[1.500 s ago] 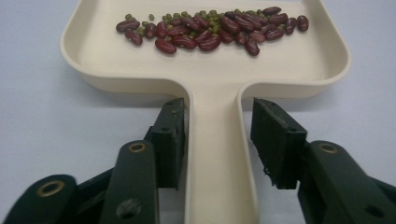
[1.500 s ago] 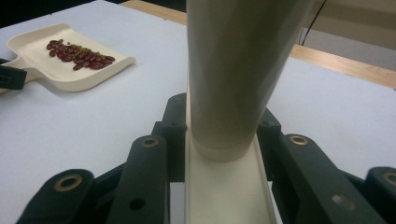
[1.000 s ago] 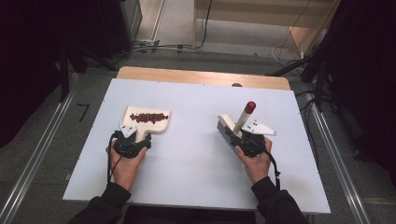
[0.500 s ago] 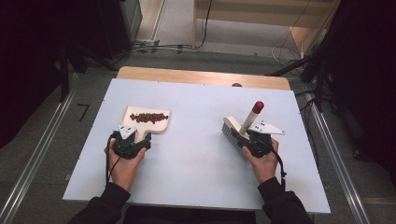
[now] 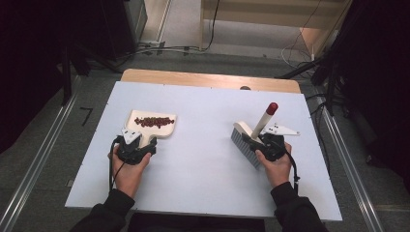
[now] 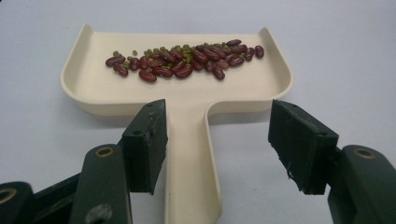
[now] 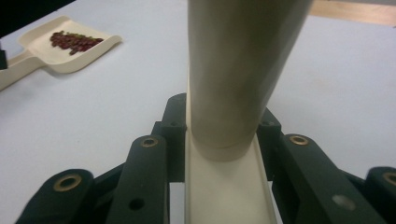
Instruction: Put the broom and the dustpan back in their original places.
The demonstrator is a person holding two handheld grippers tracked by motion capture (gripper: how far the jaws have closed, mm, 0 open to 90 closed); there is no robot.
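Left first: my left gripper point(image 5: 137, 145) sits at the near end of the cream dustpan point(image 5: 153, 123), jaws apart, straddling the pan's handle point(image 6: 191, 154). From the left gripper view one pad is just beside the handle edge, the other well clear, so no grip on it; pan lies flat on the white table point(image 5: 203, 164), left of centre. Beans point(image 6: 184, 58), red w/ some small green ones, lie in a row across the pan toward its far edge, none seen loose on the table.

Right: my right gripper point(image 5: 267, 144) is clamped on the brush point(image 5: 246, 142), jaws tight on the cream body below the handle stem; bristles point down at the table, red-tipped handle point(image 5: 267, 116) angled up & away. Brush is well apart from the pan.

Step, as I read it: sweeping done, beans collected, brush being parked at right. Next I'd set the brush down & let go, then close left on the pan handle square & firm, lift level so nothing rolls off the open lip.
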